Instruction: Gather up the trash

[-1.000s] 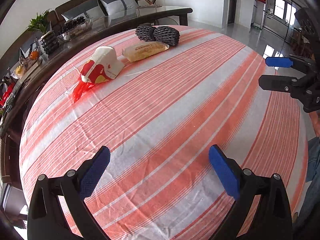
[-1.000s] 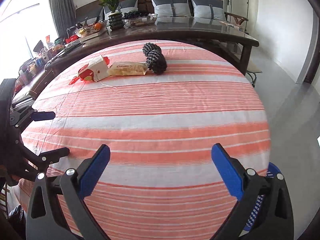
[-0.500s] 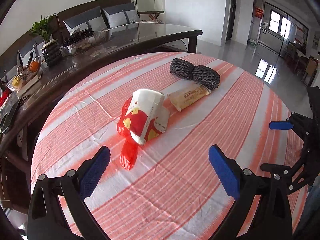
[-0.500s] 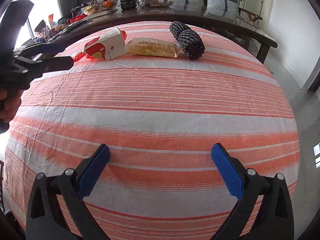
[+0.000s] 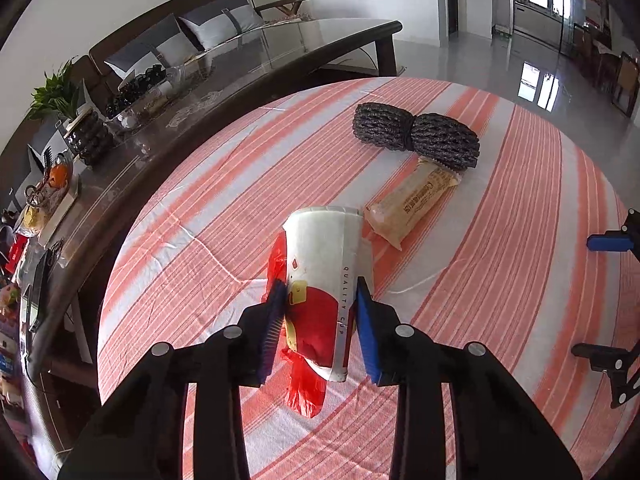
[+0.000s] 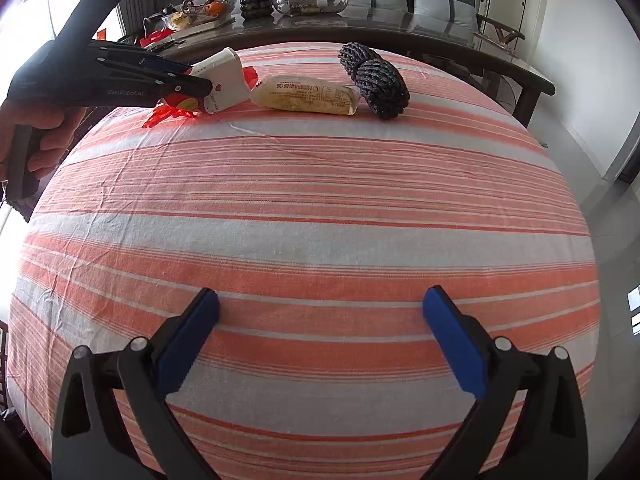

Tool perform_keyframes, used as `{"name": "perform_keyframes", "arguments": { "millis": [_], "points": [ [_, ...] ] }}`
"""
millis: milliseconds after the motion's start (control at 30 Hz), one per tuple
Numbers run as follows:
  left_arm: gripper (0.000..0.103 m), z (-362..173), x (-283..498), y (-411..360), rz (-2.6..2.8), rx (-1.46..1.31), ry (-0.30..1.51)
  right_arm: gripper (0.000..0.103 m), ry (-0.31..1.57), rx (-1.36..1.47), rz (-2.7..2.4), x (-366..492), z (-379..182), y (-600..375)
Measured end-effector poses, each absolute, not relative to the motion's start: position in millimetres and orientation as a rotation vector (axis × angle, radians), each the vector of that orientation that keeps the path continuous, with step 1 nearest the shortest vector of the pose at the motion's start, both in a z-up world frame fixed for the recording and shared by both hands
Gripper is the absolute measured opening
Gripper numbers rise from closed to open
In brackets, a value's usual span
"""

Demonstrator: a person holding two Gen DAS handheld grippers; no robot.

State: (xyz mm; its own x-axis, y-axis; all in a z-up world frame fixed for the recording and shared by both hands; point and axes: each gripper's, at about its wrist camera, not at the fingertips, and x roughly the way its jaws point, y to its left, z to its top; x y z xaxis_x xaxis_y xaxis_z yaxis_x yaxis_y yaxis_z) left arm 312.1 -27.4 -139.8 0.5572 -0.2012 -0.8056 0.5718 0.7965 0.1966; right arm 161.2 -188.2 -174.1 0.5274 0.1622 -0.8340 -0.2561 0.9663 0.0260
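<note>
Left hand-held gripper (image 5: 320, 312) closing on paper cup (image 5: 326, 264) near table (image 5: 520, 280) far edge; right hand-held gripper (image 6: 320, 320) released, empty. Snack wrapper (image 5: 412, 204), rope bundle (image 5: 416, 136) uncollected.

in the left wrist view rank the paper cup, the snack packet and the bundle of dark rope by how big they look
1. paper cup: looks largest, but it sits nearest the camera, between the closing jaws of the left gripper.
2. bundle of dark rope.
3. snack packet.
Rope and packet look close in size; the rope lies farther off, so that order is unsure.
</note>
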Motion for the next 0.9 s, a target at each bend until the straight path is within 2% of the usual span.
{"name": "perform_keyframes", "arguments": {
  "millis": [200, 333, 433, 500, 533, 567, 700, 767, 900],
  "points": [
    [0.038, -116.7, 264.3, 8.7, -0.501, 0.286, 0.923, 0.098, 0.985, -0.104, 0.250, 161.5, -173.9, -188.1],
    [0.039, -141.5, 229.1, 27.9, -0.510, 0.151, 1.026, 0.098, 0.985, -0.104, 0.250, 161.6, -173.6, -188.1],
    [0.041, -165.1, 211.3, 28.6, -0.462, 0.159, 1.034, 0.098, 0.986, -0.103, 0.251, 161.7, -173.4, -188.2],
    [0.051, -173.7, 204.8, 26.0, -0.442, 0.181, 1.015, 0.099, 0.985, -0.097, 0.254, 161.8, -174.3, -187.7],
    [0.071, -176.0, 202.6, 24.4, -0.439, 0.190, 1.005, 0.099, 0.983, -0.081, 0.263, 161.6, -173.9, -189.8],
    [0.084, -177.2, 200.5, 22.2, -0.444, 0.202, 0.990, 0.099, 0.976, -0.049, 0.282, 162.1, -172.8, -193.8],
    [0.088, -185.1, 199.8, 14.0, -0.458, 0.255, 0.962, 0.098, 0.973, 0.040, 0.260, 190.9, -163.0, -218.8],
    [0.097, -187.3, 201.1, 15.1, -0.440, 0.247, 0.941, 0.098, 0.944, 0.025, 0.241, 216.8, -147.1, -225.9],
    [0.098, -189.5, 204.3, 18.1, -0.431, 0.227, 0.948, 0.098, 0.977, 0.016, 0.267, 279.3, -127.4, -220.2]
  ]
}}
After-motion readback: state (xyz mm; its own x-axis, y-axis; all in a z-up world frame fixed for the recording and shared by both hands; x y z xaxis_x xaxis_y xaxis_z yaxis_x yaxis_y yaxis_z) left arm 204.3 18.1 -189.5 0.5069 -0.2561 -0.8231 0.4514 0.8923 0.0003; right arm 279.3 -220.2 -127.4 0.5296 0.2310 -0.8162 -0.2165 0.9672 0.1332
